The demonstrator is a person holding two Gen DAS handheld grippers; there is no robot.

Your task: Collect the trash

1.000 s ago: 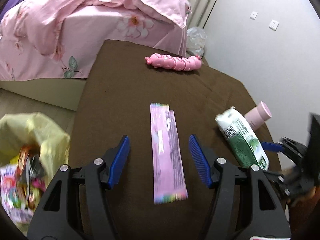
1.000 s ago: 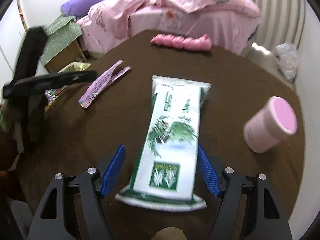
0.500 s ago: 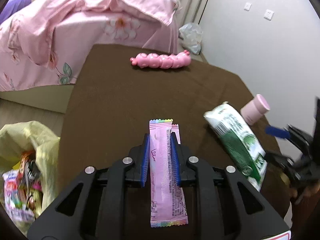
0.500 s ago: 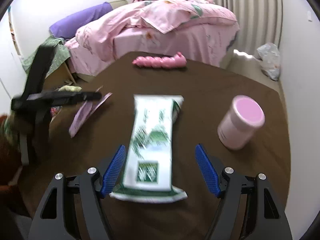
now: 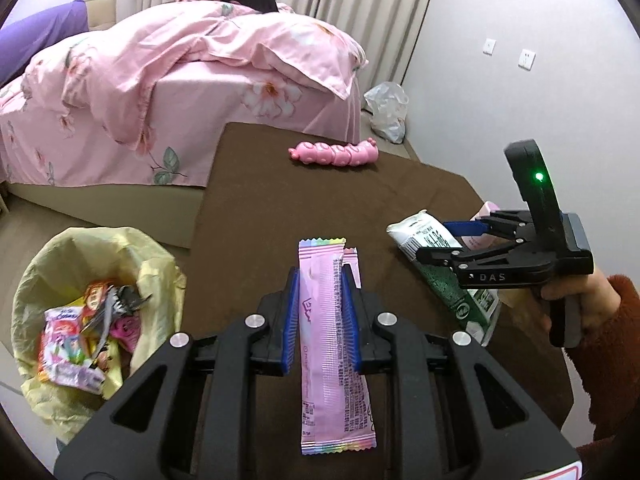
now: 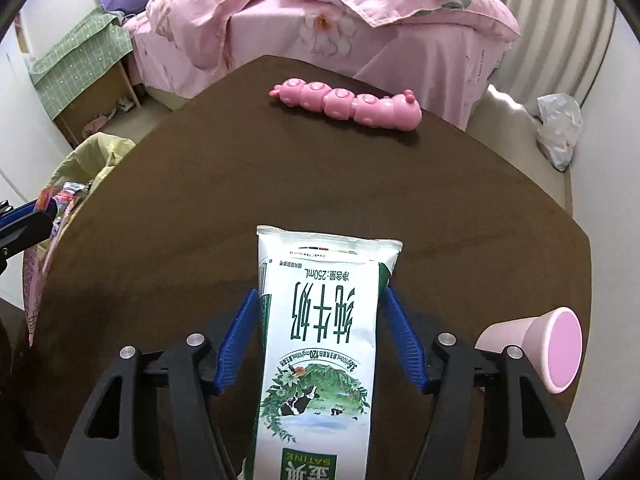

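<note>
My left gripper [image 5: 320, 276] is shut on a long pink snack wrapper [image 5: 332, 380] and holds it above the brown table [image 5: 280, 200]. Both ends of the wrapper stick out past the blue pads. A white and green milk pouch [image 6: 320, 340] lies lengthwise between the fingers of my right gripper [image 6: 320, 292]. Those jaws are closing, and the pad tips touch the pouch's two sides. The left wrist view shows this right gripper [image 5: 430, 240] from the side, in a hand with a rust-red sleeve. A yellow-lined trash bag [image 5: 100, 240] holding several wrappers stands on the floor left of the table.
A pink caterpillar toy [image 6: 348, 106] lies at the table's far edge. A pink cup [image 6: 552, 352] lies on its side right of the pouch. Beyond the table are a bed with pink bedding [image 5: 180, 60] and a white plastic bag [image 5: 386, 110] on the floor.
My left gripper shut on the pink wrapper and lifted it off the table. My right gripper moved forward along the milk pouch and its jaws narrowed onto it.
</note>
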